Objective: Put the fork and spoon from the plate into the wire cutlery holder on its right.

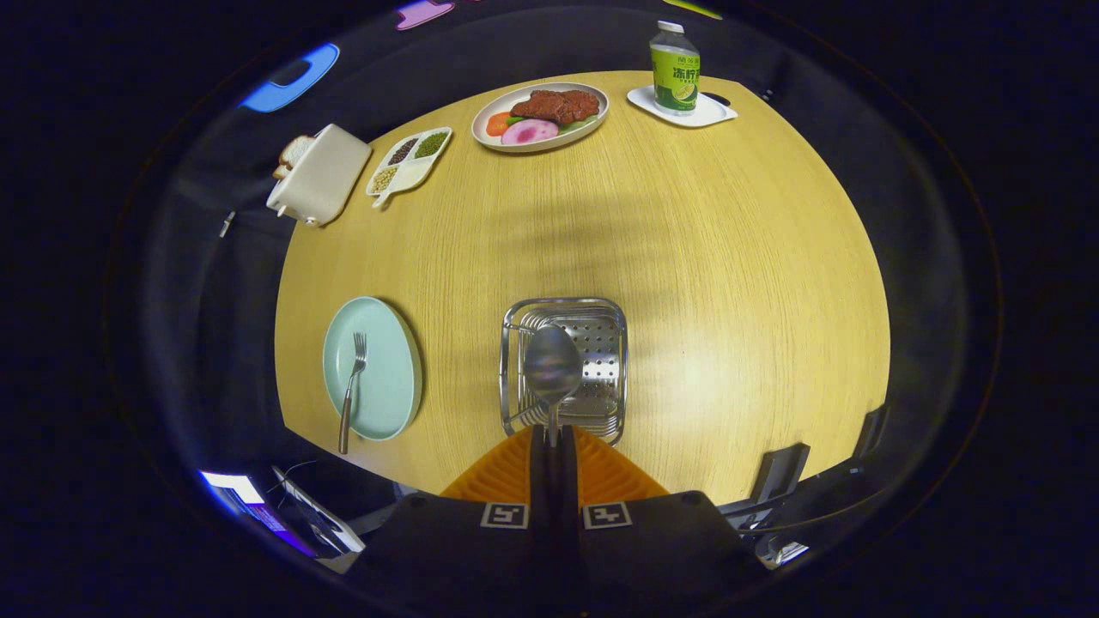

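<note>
Gripper (pixel 554 432) clamping spoon (pixel 552 365) above holder (pixel 515 318)

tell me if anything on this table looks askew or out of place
Only the fork: it lies on the pale green plate with its handle overhanging the near rim. The tongs are shut on the spoon, held above the wire holder. Nothing looks spilled.
</note>
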`<control>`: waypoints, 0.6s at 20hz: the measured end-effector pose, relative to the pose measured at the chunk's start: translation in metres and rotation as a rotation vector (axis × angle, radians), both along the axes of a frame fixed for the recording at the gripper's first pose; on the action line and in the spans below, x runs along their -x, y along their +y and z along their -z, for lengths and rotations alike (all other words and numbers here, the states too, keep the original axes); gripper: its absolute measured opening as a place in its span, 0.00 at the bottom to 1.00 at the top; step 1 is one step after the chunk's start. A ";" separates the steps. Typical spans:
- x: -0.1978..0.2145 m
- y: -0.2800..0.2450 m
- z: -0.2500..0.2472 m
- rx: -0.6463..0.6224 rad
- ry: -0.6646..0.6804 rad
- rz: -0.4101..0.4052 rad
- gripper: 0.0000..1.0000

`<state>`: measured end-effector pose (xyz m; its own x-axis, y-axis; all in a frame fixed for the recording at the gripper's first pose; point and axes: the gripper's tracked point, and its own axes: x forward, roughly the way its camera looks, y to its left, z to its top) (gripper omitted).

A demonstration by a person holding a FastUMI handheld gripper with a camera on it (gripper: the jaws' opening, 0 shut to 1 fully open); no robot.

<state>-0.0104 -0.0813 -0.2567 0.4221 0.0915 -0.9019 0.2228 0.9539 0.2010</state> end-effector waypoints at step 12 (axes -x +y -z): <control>-0.034 0.009 -0.081 0.038 -0.311 0.061 0.99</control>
